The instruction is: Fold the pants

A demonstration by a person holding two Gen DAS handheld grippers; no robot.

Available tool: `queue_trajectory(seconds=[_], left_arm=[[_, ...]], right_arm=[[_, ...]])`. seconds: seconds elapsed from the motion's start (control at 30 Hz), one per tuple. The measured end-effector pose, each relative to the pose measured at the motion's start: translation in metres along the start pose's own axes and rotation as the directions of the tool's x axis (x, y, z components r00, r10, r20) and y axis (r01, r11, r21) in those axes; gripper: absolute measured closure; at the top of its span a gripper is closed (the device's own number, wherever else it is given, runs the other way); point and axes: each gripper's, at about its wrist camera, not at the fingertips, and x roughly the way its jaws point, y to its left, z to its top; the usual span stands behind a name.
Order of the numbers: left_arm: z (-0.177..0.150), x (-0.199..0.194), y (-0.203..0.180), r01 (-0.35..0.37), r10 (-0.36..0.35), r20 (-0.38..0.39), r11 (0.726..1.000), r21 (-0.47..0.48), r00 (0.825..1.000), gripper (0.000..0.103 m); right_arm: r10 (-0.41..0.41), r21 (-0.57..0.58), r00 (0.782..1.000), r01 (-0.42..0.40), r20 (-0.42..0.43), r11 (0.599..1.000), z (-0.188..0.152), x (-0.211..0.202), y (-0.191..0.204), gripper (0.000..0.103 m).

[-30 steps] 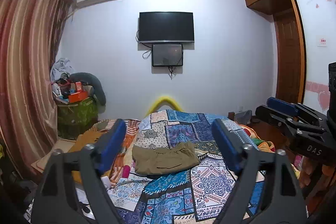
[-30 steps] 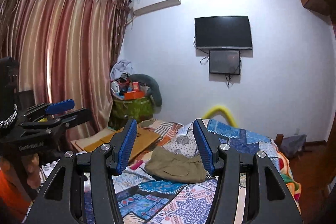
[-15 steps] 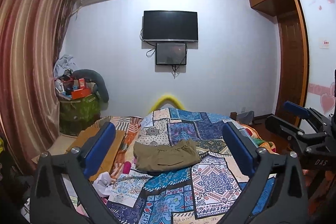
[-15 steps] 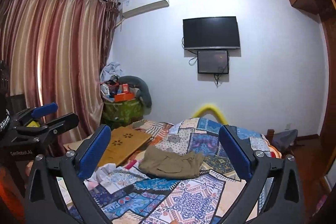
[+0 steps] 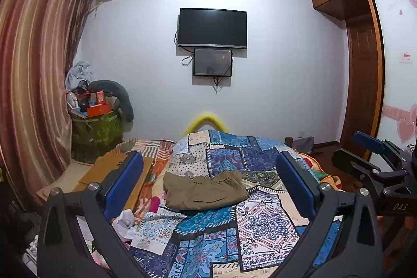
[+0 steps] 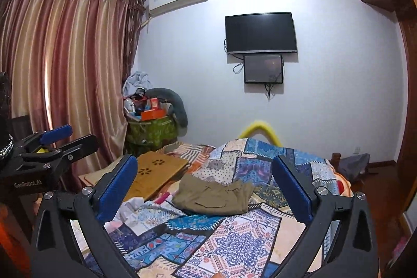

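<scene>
Left gripper (image 5: pixel 208 181): jaws wide apart, nothing between them. Olive pants (image 5: pixel 204 190), folded into a compact bundle, lie mid-bed on the patchwork quilt (image 5: pixel 260 220), well ahead of both grippers. Right gripper (image 6: pixel 204 185): jaws likewise spread, empty.

Left gripper (image 5: pixel 208 184) and right gripper (image 6: pixel 204 184) wide apart, empty.

The left gripper (image 5: pixel 208 186) and right gripper (image 6: pixel 204 186) share black angular plastic frames, silver screws and ribbed blue pads (image 5: pixel 122 185); white lettering marks their bodies.
</scene>
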Motion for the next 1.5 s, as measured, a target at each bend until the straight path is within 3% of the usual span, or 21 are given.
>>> queue_trajectory(seconds=[0.9, 1.5], left_arm=[[-0.004, 0.013, -0.001, -0.007, 0.008, -0.014, 1.0, 0.008, 1.0, 0.0], [-0.002, 0.013, -0.005, 0.028, -0.027, -0.014, 0.999, 0.038, 1.0, 0.0]], right_arm=[[-0.007, 0.045, 1.0, 0.008, -0.022, 0.999, 0.0, 0.0, -0.011, 0.001], [-0.003, 0.056, 1.0, 0.005, -0.031, 0.998, -0.001, 0.001, -0.014, 0.001]])
